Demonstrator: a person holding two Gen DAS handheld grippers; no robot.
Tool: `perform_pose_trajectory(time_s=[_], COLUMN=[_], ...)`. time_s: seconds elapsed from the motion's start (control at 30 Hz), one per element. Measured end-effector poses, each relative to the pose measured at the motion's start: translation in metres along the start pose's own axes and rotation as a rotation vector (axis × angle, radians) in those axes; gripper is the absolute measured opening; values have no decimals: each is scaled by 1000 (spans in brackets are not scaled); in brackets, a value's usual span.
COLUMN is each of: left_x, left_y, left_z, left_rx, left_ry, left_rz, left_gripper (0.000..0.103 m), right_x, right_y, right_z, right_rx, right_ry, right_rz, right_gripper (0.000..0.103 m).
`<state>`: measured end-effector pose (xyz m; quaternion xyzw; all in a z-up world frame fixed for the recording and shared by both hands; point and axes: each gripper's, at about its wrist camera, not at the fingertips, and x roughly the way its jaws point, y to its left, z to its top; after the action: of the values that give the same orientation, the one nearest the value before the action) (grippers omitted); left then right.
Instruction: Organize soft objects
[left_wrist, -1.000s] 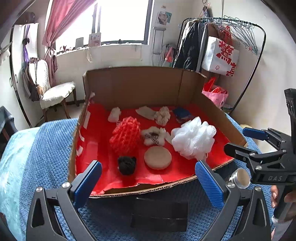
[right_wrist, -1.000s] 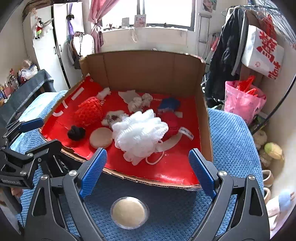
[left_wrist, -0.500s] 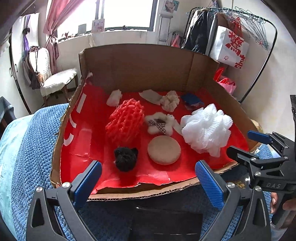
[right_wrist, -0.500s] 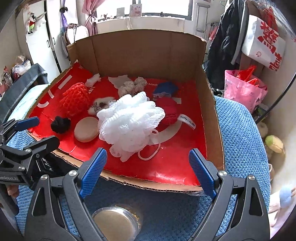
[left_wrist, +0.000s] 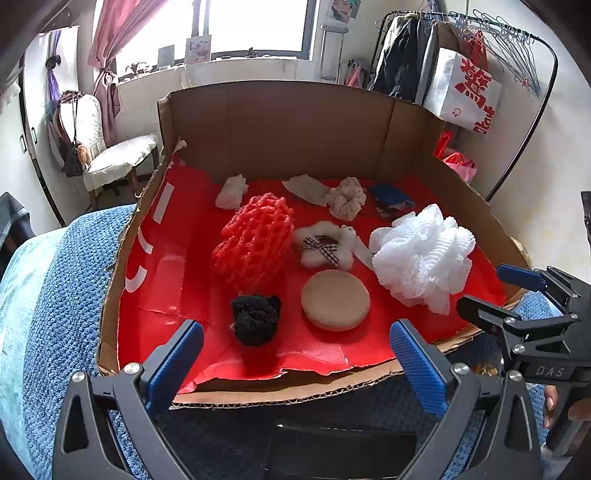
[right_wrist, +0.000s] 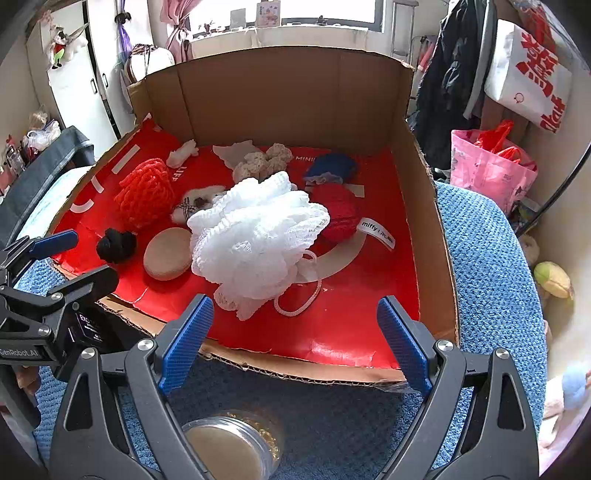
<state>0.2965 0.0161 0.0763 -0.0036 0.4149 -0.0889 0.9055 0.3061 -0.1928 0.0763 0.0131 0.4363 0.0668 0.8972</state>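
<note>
We hold the left gripper (left_wrist: 295, 350) and right gripper (right_wrist: 293, 325) wide apart, empty, before the red-lined cardboard box (right_wrist: 428, 229). The fluffy white mesh bath pouf (right_wrist: 255, 236) sits mid-box; only our right view shows the red knitted ball (right_wrist: 341, 218) at its three o'clock

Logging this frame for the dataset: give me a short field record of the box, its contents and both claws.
container: cardboard box, red lining, on blue blanket
near front: black pompom, tan round puff, white mesh loofah
middle: red foam net, white bow scrunchie
back: blue cloth, cream scrunchie
left claw: open, empty
right claw: open, empty, loofah ahead
outside box: clear lidded jar
</note>
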Motion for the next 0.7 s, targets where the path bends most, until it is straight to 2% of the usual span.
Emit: perform_pose_trajectory(time_s=[0.7], left_x=[1], left_y=[3], left_z=[-2], left_rx=[-6], left_ry=[24], left_rz=[8], left_gripper=[103], right_x=[2], right_y=[1], right_z=[-1], right_rx=[-1], right_ry=[9], right_rz=[-1], right_gripper=[91])
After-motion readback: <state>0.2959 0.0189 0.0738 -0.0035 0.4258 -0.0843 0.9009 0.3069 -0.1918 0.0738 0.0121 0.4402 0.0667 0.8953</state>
